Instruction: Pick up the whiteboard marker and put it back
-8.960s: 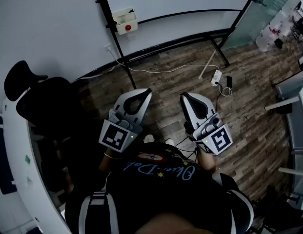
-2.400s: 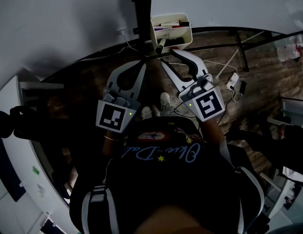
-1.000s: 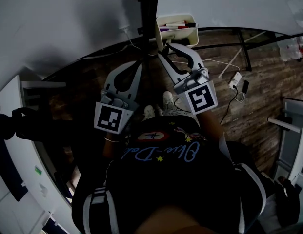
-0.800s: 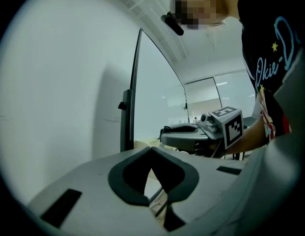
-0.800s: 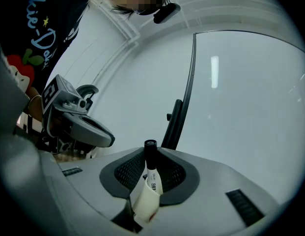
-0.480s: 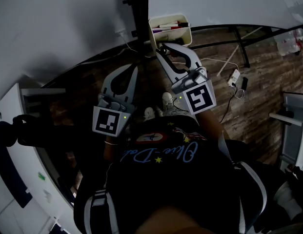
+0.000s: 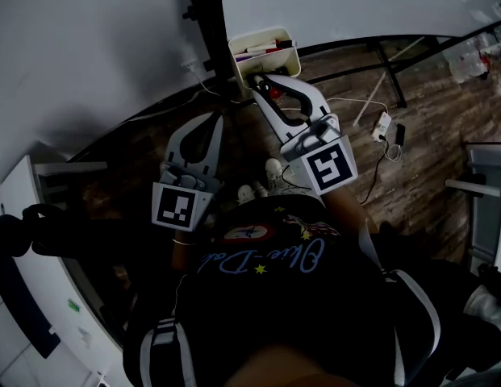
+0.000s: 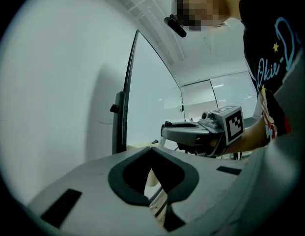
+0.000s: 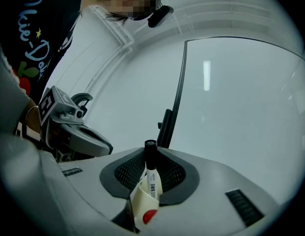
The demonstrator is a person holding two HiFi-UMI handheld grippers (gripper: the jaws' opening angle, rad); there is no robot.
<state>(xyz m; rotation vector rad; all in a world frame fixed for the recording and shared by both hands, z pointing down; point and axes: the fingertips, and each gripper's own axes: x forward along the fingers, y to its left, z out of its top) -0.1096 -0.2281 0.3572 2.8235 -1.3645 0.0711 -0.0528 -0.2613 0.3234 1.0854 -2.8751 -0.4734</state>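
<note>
Right claw (image 7: 263,85) was shut on the whiteboard marker (image 9: 151,175), its pads pressing the white barrel from both sides, black cap up and a red spot at the low end. The left claw (image 7: 208,121) hung beside it, nearer and to the left, with its jaws drawn together on nothing. Far ahead stood the whiteboard (image 7: 355,2), with a dark upright post (image 7: 208,22) at its left edge and wooden floor (image 7: 427,135) below. A small cream tray (image 7: 258,36) was fixed at the foot of the board, and other markers lay inside it. In the head view the right claw's tips sat at the tray's near edge, so the marker was just outside it and not resting in it. Judging from that, the pick-up looked done. What remained was to carry the marker over the tray's rim, set it among the others and let go.
</note>
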